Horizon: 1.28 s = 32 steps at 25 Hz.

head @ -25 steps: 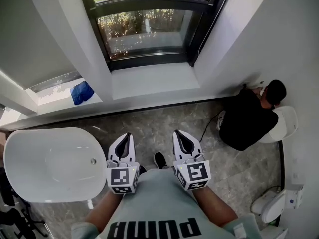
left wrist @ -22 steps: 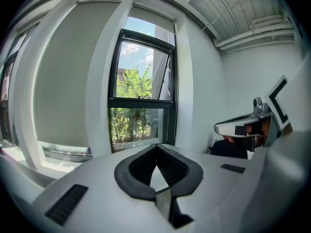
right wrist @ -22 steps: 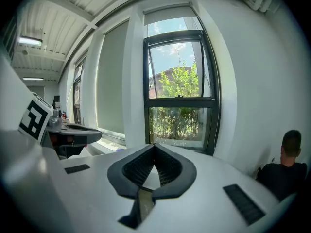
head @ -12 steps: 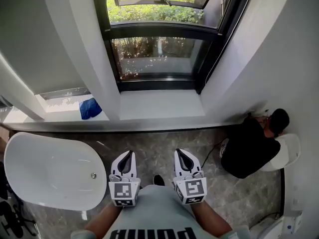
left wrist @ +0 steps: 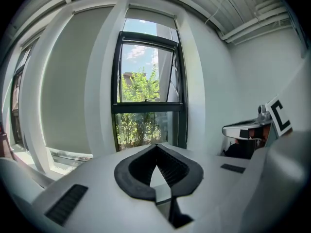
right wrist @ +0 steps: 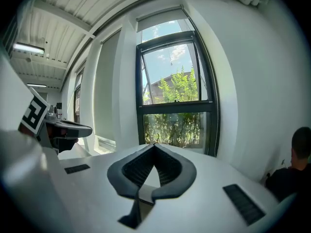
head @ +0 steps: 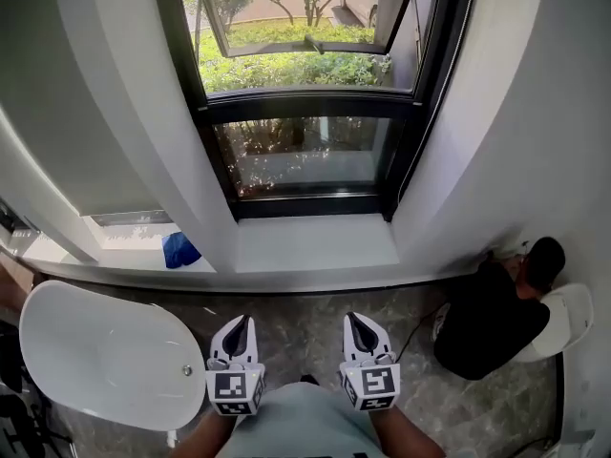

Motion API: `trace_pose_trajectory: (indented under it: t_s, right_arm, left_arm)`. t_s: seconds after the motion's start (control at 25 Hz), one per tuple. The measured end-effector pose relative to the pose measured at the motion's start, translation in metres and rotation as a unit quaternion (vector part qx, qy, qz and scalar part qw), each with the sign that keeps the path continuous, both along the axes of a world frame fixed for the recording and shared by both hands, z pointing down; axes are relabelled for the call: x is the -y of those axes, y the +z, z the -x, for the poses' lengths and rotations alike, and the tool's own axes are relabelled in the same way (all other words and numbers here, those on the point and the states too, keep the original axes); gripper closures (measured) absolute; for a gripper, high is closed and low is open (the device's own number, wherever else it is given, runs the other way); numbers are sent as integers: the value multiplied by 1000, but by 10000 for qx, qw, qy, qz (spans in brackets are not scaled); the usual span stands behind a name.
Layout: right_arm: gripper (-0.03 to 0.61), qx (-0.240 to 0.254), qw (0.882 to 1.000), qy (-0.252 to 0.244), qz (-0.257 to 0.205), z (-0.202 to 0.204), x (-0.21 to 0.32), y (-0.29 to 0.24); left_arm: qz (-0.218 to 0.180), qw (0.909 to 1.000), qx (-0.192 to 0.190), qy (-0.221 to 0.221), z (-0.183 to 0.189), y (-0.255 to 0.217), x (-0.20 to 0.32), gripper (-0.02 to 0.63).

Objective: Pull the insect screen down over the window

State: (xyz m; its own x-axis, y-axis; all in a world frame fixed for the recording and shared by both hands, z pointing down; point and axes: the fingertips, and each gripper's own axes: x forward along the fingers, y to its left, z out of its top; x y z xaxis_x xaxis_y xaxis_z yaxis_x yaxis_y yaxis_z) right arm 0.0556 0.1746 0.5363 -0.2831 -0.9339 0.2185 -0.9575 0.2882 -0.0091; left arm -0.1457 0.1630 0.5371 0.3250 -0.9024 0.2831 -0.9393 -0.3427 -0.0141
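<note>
Since a second ago the head view has tipped up. The white bathtub (head: 105,356) and the blue cloth (head: 179,250) on the left ledge now sit lower in the frame. More of the window (head: 305,151) shows, including its upper sash swung outward over the greenery. Both grippers have come closer to the wall.

The tub's rim is near the left gripper (head: 239,321), leaving little room on that side. The left gripper's jaws are pressed together with nothing between them.

Ahead, a strip of grey stone floor (head: 298,327) lies open up to the white sill (head: 315,244). Deep white walls flank the black window frame on both sides.

The insect screen is not over the glass. A pale band across the head of the window (right wrist: 160,19) shows in the right gripper view, and I cannot tell whether it holds the screen.

The right gripper (head: 355,319) is level with the left and well apart from it. Its jaws are also closed on nothing.

At far right a person in black (head: 496,318) crouches against the wall beside a white toilet (head: 565,321), which narrows the floor there.
</note>
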Motion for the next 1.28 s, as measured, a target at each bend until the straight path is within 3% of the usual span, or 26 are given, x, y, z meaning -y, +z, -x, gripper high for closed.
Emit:
trace_pose_trajectory:
  t_s: [0.44,0.76,0.96,1.16,1.28]
  right_arm:
    - [581,286,9979,570,130,-65,56,20]
    - [581,-43,9964,829,192,-76,148,20]
    - [581,-398,9954,868,19,-74,220,-19]
    - [581,-988,9918,609,-537,-74,307,-86]
    - [580,-1392,9850,390,-940,-68,346,-133]
  left_arm:
    - [90,9999,44,-107,-20,3,63,601]
    - [29,9999,-83,71,-19,4,182,601]
    - [-206,9982,-250,508,-19,-33,271,600]
    - [-722,9927,-133,962,-19,-90,352,599]
    - [-1006,9870,139,1243,-19,-128,389,526]
